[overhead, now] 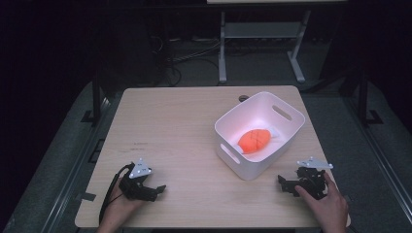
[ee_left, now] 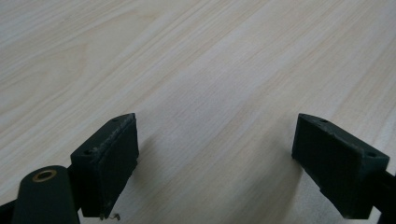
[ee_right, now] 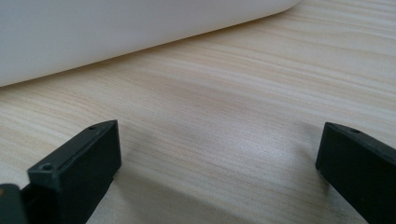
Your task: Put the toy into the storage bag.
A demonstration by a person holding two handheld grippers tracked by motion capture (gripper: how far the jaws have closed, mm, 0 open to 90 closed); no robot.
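An orange, oval soft toy (overhead: 254, 140) lies inside a white plastic tub with handle slots (overhead: 286, 114), which stands on the pale wooden table (overhead: 175, 126) ahead and to the left of the right gripper (overhead: 287, 184). That gripper rests low on the table, jaws spread wide and empty, the tub's wall (ee_right: 116, 32) near in front. The left gripper (overhead: 154, 191), well apart from the tub, also sits wide open, holding nothing.

Black two-jaw grippers (overhead: 156, 189) — grey three-cornered plates (overhead: 140, 169), black cable (overhead: 111, 190).
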